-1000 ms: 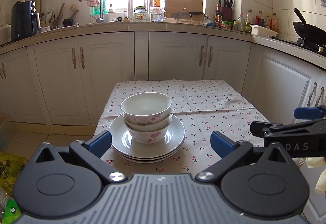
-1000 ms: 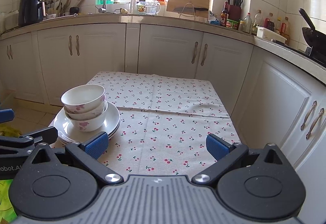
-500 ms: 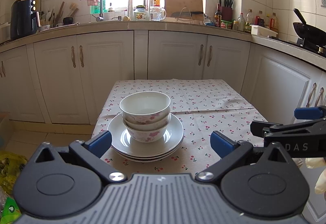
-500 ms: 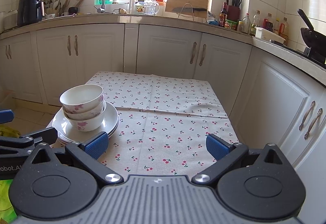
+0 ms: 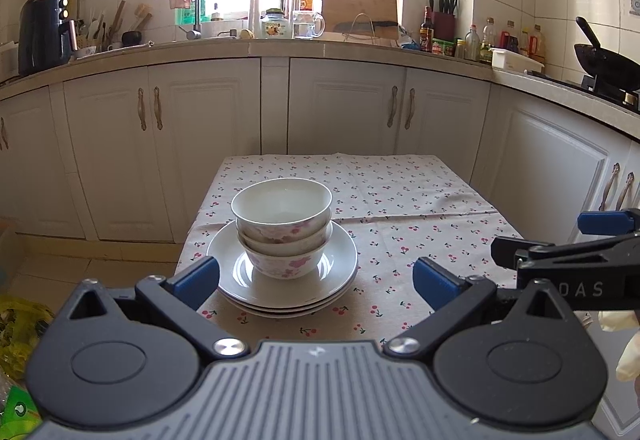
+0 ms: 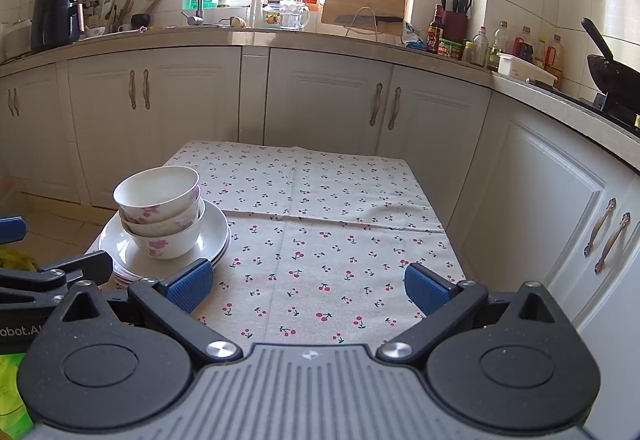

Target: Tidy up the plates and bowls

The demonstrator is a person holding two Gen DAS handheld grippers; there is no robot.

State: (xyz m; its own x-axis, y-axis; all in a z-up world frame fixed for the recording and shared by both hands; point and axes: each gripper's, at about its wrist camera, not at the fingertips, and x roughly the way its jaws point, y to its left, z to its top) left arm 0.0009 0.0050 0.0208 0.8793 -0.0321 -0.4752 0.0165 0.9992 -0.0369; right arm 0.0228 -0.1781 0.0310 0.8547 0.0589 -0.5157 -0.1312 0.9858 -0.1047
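Observation:
Three white bowls with pink flowers (image 5: 283, 224) sit nested on a stack of white plates (image 5: 340, 272) near the front left of a table with a cherry-print cloth (image 5: 400, 208). The stack also shows in the right wrist view: bowls (image 6: 160, 208), plates (image 6: 214, 236). My left gripper (image 5: 316, 280) is open and empty, just in front of the plates. My right gripper (image 6: 306, 284) is open and empty over the table's front edge, to the right of the stack. Each gripper shows at the edge of the other's view.
White cabinets (image 5: 344, 108) run behind and to the right of the table, under a cluttered counter (image 5: 280, 48) with a sink, jars, bottles and a knife block. A wok (image 5: 604, 60) sits at far right. Green bags (image 5: 20, 324) lie on the floor at left.
Both views have shifted slightly, with the bowls and plates a touch lower in the frame. Both grippers stay open and empty.

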